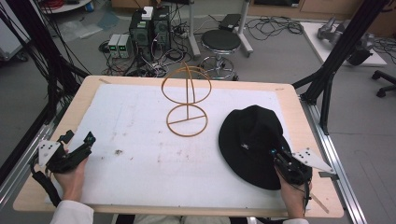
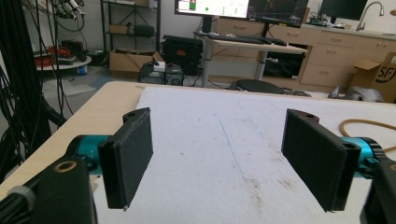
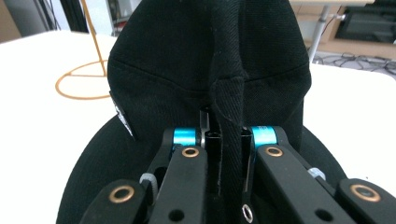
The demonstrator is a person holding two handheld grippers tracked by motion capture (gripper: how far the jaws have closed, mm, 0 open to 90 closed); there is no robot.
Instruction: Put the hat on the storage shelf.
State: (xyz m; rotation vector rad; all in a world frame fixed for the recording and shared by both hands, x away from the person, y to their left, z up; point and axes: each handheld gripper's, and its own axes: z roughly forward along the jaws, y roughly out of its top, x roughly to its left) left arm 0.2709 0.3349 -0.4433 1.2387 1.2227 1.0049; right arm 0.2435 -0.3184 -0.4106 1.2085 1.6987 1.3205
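Brim fabric of the black hat [image 3: 205, 70] pinched into a vertical fold between the right gripper [image 3: 229, 158] jaws, pressed tight together on it; pad faces hidden by the cloth. Near edge of the brim cut off by the gripper body in the right gripper view. Small label at the hat's left side too blurred to read.

Hat [image 1: 254, 140] lying at the right of the table, crown up, brim flat on the white mat [image 1: 140, 154], right gripper [image 1: 280, 156] at its near right edge. Wire hat stand [image 1: 187, 100] just left of the hat and farther back, apart from it; top loop cut off in the right gripper view.

Left gripper [image 1: 77, 144] held at the table's near left corner, jaws spread wide, nothing between the pads [image 2: 133, 156], bare mat beneath.

Wooden table [image 1: 299, 121] light in tone, covered by a white, scuffed and stained mat. Grey floor beyond, with tangled cables, computer towers [image 1: 149, 30] and a round stool [image 1: 221, 42]. Desks and monitors at the back in the left gripper view.

Hat of woven black cloth, stitched seams, soft crown. Stand of thin golden-tan wire, circular base and domed hoop. Gripper pads flat, black, fine-textured; teal collars behind them.
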